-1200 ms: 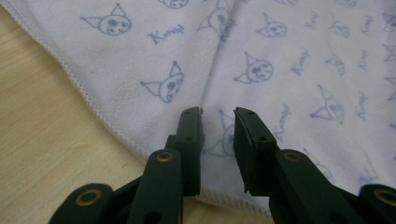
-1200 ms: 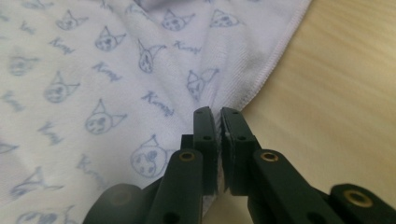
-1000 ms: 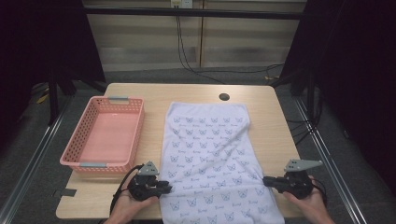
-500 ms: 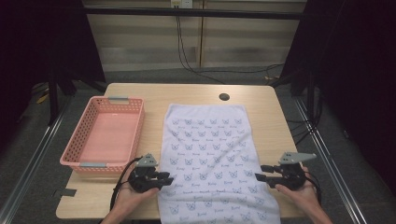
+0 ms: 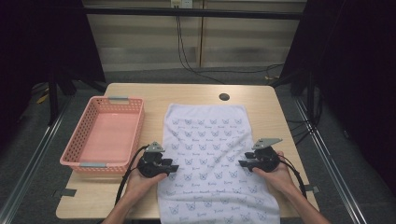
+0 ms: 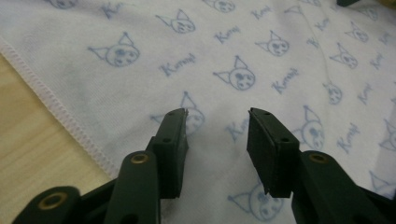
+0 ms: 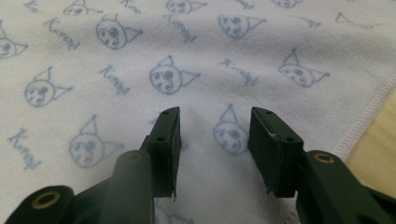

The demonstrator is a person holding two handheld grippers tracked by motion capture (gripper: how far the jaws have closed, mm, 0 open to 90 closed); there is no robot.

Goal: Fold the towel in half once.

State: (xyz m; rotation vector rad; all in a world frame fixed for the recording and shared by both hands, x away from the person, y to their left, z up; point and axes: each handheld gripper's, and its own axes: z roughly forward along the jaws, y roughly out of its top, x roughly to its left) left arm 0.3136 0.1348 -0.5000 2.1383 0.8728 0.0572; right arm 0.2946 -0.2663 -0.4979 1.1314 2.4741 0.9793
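The towel point(image 5: 212, 163) lies flat on the bench point(image 5: 187, 95), near end over its near edge, right of the basket point(image 5: 103, 135); both grippers, left point(image 5: 173, 166) and right point(image 5: 243, 163), have moved inward over its side edges, fingers part-open and empty, the left just opening, the right just closing slightly, likely ready for a fresh grasp.

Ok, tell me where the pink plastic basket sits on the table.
In the high view the pink plastic basket stands on the left part of the wooden table, just left of the white printed towel and beyond the left gripper.
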